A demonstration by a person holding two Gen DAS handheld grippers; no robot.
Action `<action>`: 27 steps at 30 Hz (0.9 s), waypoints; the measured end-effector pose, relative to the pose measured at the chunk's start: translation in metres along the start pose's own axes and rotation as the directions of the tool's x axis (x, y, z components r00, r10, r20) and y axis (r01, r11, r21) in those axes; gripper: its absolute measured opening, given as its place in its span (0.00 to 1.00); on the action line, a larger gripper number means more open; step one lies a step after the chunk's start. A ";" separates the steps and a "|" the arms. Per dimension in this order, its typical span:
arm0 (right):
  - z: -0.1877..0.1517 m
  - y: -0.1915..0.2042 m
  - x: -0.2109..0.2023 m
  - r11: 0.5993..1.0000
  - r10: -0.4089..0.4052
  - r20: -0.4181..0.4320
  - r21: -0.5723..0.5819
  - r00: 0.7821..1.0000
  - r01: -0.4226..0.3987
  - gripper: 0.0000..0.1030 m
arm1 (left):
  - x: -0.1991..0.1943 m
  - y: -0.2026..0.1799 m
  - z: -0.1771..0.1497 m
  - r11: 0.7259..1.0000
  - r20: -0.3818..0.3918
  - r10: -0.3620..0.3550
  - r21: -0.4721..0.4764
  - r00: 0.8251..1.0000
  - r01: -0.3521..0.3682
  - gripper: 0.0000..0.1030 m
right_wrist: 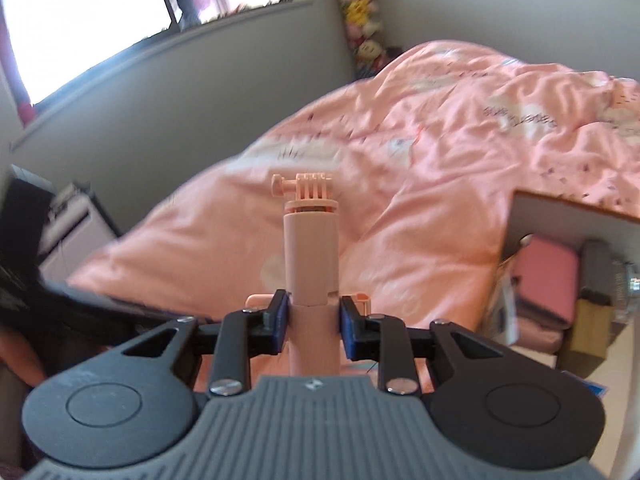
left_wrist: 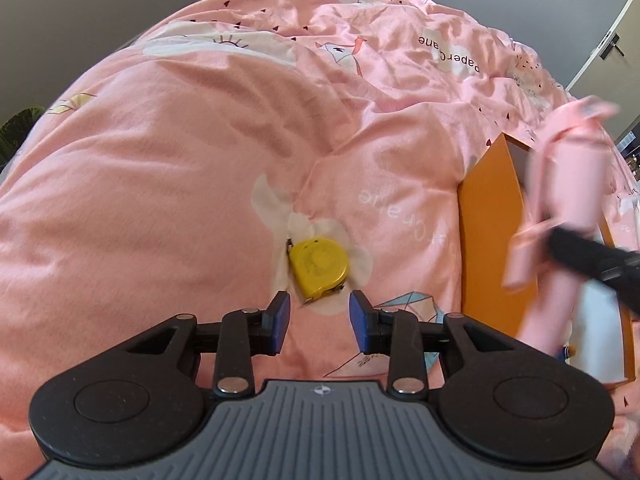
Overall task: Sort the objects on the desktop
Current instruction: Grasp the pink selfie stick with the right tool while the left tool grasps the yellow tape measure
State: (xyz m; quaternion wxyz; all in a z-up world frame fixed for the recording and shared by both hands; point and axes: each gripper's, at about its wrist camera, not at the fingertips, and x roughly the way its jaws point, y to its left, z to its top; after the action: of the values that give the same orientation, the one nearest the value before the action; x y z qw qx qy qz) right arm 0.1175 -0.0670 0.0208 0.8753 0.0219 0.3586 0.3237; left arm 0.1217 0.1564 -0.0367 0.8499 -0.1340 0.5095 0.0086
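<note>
A yellow tape measure (left_wrist: 319, 269) lies on the pink quilt (left_wrist: 180, 168). My left gripper (left_wrist: 319, 308) is open and empty just short of it, its blue pads either side of the tape's near corner. My right gripper (right_wrist: 312, 312) is shut on a pink selfie-stick handle (right_wrist: 311, 256) with a camera mount on top, held upright above the bed. The same handle (left_wrist: 560, 216) shows blurred at the right of the left wrist view, over an orange box (left_wrist: 490, 216).
The orange box's white inside (right_wrist: 560, 216) holds a pink case (right_wrist: 546, 276), a grey item and other small things. A window (right_wrist: 100, 12) and grey wall lie beyond the bed. Plush toys (right_wrist: 360, 12) hang in the corner.
</note>
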 end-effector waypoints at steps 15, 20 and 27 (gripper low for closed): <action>0.015 -0.103 -0.064 0.924 -0.372 -0.006 0.098 0.928 0.370 0.28 | 0.100 0.016 0.024 0.970 -0.140 0.052 -0.230 0.989 -0.083 0.52; 0.002 -0.127 -0.053 0.915 -0.380 -0.062 0.121 0.923 0.385 0.28 | 0.114 0.022 0.022 0.959 -0.134 0.023 -0.278 0.991 -0.060 0.55; -0.005 -0.143 -0.043 0.902 -0.400 -0.133 0.116 0.907 0.415 0.28 | 0.125 0.023 0.019 0.954 -0.132 -0.038 -0.299 0.991 -0.003 0.55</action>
State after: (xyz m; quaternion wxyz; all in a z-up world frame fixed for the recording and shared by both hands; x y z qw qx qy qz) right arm 0.1701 -0.2058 0.0056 0.8995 -0.0089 0.4234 0.1077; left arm 0.1947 0.1678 -0.1418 0.7832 -0.2656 0.5579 0.0689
